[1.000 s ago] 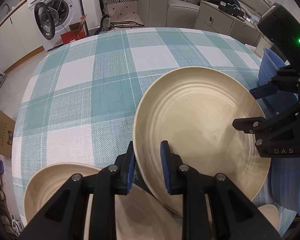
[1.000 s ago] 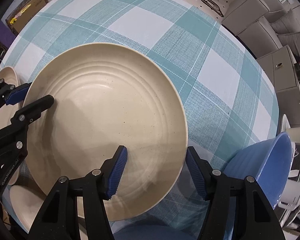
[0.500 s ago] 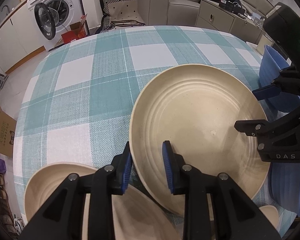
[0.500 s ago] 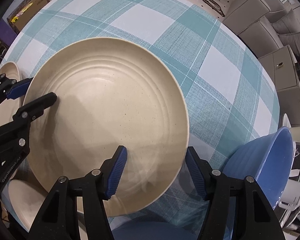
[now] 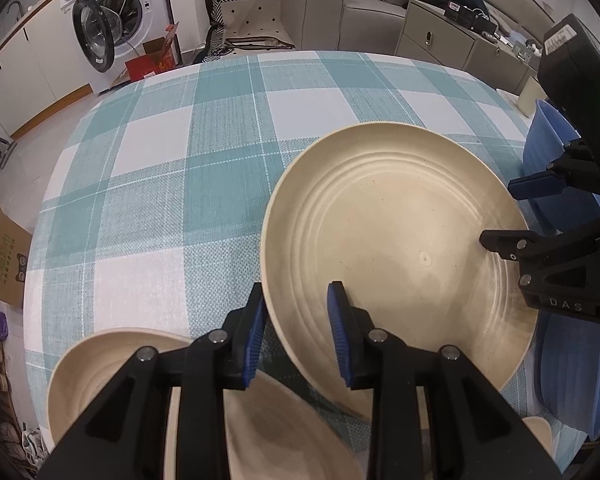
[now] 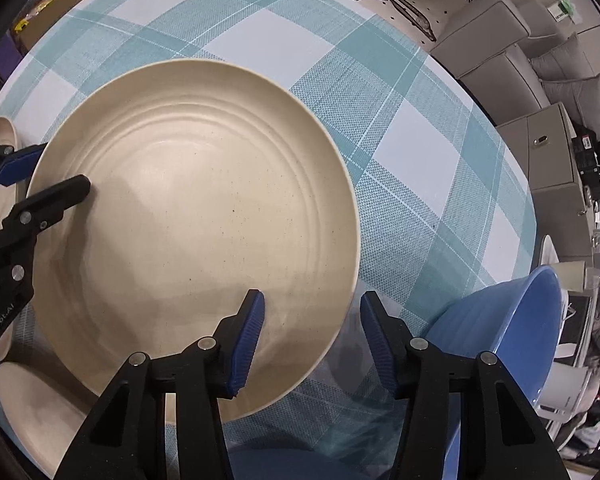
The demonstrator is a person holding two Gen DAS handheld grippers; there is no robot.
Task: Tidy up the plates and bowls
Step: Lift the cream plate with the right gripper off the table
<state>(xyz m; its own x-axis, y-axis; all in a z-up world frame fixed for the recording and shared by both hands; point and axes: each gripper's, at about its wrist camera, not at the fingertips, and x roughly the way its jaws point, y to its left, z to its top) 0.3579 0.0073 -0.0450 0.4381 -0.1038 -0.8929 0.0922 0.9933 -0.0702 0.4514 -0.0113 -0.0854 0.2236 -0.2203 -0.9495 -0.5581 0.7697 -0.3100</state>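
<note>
Cream, ridged, and pretty big: the plate (image 5: 396,248) sits on the tabletop (image 5: 204,184) with its checked teal-and-white cloth. Left tongs (image 5: 296,336) straddle its near rim, jaws easing apart, pads not pressing. Right tongs (image 6: 312,336) straddle the opposite rim, jaws closing in but not on it yet. More cream dishes (image 5: 112,364) sit under the left tongs, and a blue bowl (image 6: 512,320) is tipped just beside the right tongs. Room's homey: washing machine (image 5: 112,20), grey sofa (image 5: 364,4), cardboard box (image 5: 0,252) on the floor.
</note>
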